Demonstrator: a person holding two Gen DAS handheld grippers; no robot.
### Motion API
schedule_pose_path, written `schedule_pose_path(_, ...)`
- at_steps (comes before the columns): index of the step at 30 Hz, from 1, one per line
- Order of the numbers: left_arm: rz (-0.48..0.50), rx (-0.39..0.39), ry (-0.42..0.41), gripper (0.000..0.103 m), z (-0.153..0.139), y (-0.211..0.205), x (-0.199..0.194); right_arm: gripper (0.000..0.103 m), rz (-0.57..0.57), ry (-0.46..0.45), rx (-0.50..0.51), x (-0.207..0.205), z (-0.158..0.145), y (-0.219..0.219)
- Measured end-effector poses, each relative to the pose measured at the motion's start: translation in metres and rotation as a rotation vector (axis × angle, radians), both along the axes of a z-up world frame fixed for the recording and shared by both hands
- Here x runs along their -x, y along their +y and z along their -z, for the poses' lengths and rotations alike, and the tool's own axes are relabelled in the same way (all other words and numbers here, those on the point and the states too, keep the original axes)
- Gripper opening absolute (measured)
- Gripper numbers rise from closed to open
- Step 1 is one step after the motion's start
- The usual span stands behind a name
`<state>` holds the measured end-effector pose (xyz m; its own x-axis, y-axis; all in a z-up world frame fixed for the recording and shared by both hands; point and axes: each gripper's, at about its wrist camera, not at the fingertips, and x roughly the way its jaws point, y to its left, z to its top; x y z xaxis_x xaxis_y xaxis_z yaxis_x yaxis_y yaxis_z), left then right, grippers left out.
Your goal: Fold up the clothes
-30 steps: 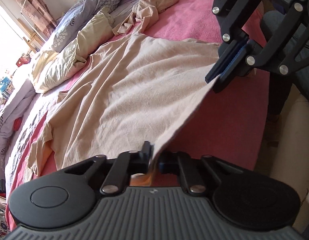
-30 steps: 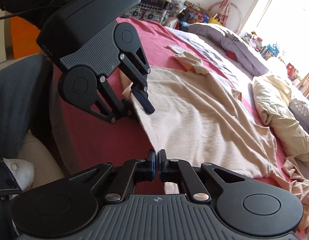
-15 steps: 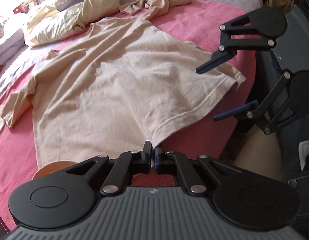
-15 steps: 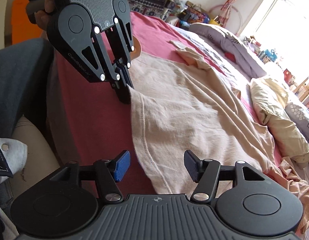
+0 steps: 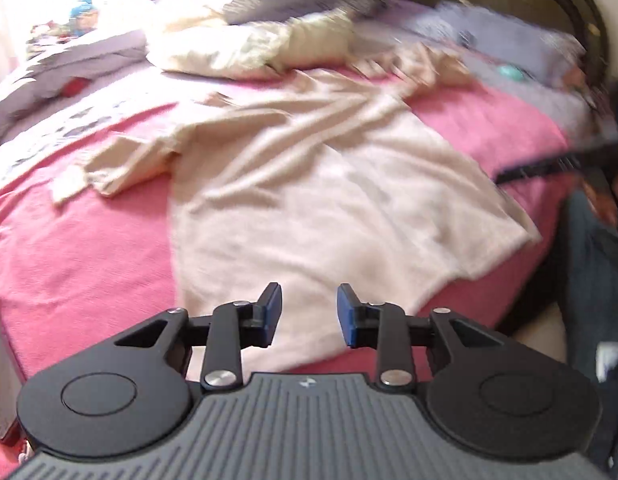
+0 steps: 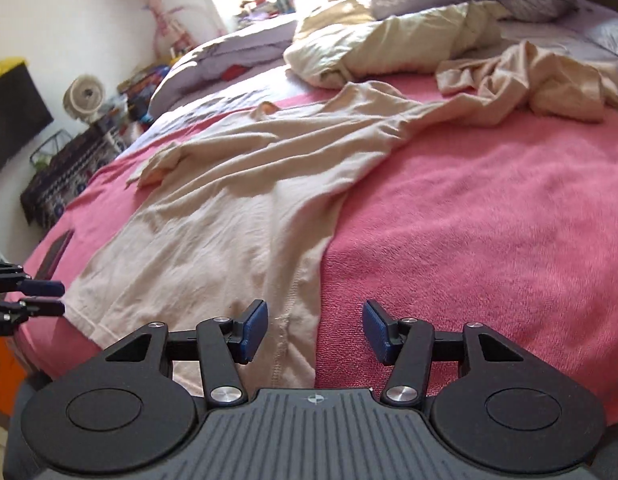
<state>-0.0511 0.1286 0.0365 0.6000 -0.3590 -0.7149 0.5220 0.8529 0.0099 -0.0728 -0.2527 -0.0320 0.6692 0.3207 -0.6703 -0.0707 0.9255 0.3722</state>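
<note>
Shirt (image 5: 309, 200) is lying spread across the middle of the left wrist frame, a beige long-sleeved top resting on the pink blanket (image 5: 69, 264) of the bed. Hem is sitting toward the lower edge of the frame, neck and sleeves running toward the upper part. Laying it out like this looks deliberate: a flat garment gives clean edges to fold along.

Left gripper (image 5: 309, 310) is hovering at lower centre of its frame, released, blue pads apart, nothing between them. It is hanging over the hem near the bottom corner, apparently placed to take that edge again. This view is blurred, so finer detail of the cloth is not readable.

Right gripper (image 6: 315, 330) is likewise released at lower centre of its own frame, pads wide apart and straddling the side seam where the shirt (image 6: 229, 208) is meeting bare blanket (image 6: 489, 220). Stitched hem is lying just under the left pad. That position suits a pinch on the opposite hem corner.

Left gripper (image 6: 43, 298) is also showing at the far left edge of the right wrist frame, beside the other hem corner; the two tools are bracketing the hem.

One sleeve is trailing toward upper right of the right wrist frame into a bunched heap of beige cloth (image 6: 541, 80); whether that heap is part of the same garment cannot be told. Cream pillow (image 6: 389, 40) is lying beyond, at upper centre.

Judgement: spreading appears done, no fold yet made. Wrinkles through the middle may carry into the fold.
</note>
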Motion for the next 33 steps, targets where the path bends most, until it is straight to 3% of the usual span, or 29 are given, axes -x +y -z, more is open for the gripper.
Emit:
schedule_pose_path(1, -0.084, 0.033, -0.009, 0.04, 0.001, 0.008, -0.011, 0.048, 0.008, -0.008, 0.0, 0.002, 0.003, 0.003)
schedule_pose_path(2, -0.152, 0.047, 0.0, 0.044, 0.006, 0.013, -0.022, 0.039, 0.008, -0.017, 0.01, 0.005, 0.004, 0.009)
schedule_pose_path(3, -0.199, 0.032, 0.026, 0.044, 0.015, 0.015, -0.03, 0.016, 0.0, -0.014, 0.01, 0.007, 0.005, 0.014)
schedule_pose_path(4, -0.228, -0.003, 0.064, 0.044, 0.027, 0.016, -0.037, 0.009, -0.011, -0.006, 0.004, 0.008, 0.005, 0.02)
schedule_pose_path(5, -0.242, -0.037, 0.08, 0.044, 0.037, 0.015, -0.039, 0.008, -0.018, -0.002, 0.007, 0.008, 0.004, 0.025)
schedule_pose_path(9, -0.192, -0.162, -0.032, 0.045, 0.054, 0.004, -0.015, 0.006, 0.032, 0.006, 0.068, 0.011, -0.01, 0.023)
schedule_pose_path(11, -0.207, -0.142, -0.017, 0.045, 0.054, 0.009, -0.013, 0.006, 0.113, 0.0, 0.115, 0.014, -0.021, 0.006)
schedule_pose_path(14, -0.231, -0.083, 0.008, 0.046, 0.058, 0.017, -0.016, 0.002, 0.241, 0.02, 0.327, 0.015, -0.024, -0.014)
schedule_pose_path(18, -0.225, -0.078, -0.015, 0.046, 0.062, 0.017, -0.014, 0.006, 0.327, 0.086, 0.245, 0.014, -0.017, -0.052)
schedule_pose_path(21, -0.238, -0.047, -0.031, 0.046, 0.066, 0.02, -0.011, 0.012, 0.316, 0.024, 0.194, -0.007, -0.03, -0.045)
schedule_pose_path(22, -0.242, -0.037, -0.038, 0.047, 0.067, 0.021, -0.01, 0.015, 0.277, -0.005, 0.192, -0.019, -0.037, -0.034)
schedule_pose_path(24, -0.254, -0.009, -0.062, 0.047, 0.071, 0.023, -0.007, 0.05, 0.141, -0.08, 0.229, -0.06, -0.057, 0.014)
schedule_pose_path(29, -0.287, 0.068, -0.15, 0.047, 0.084, 0.029, 0.008, 0.062, -0.22, -0.285, 0.407, -0.155, -0.078, 0.18)
schedule_pose_path(33, -0.296, 0.163, -0.216, 0.047, 0.097, 0.039, 0.018, 0.065, -0.423, -0.307, 0.64, -0.224, -0.043, 0.315)
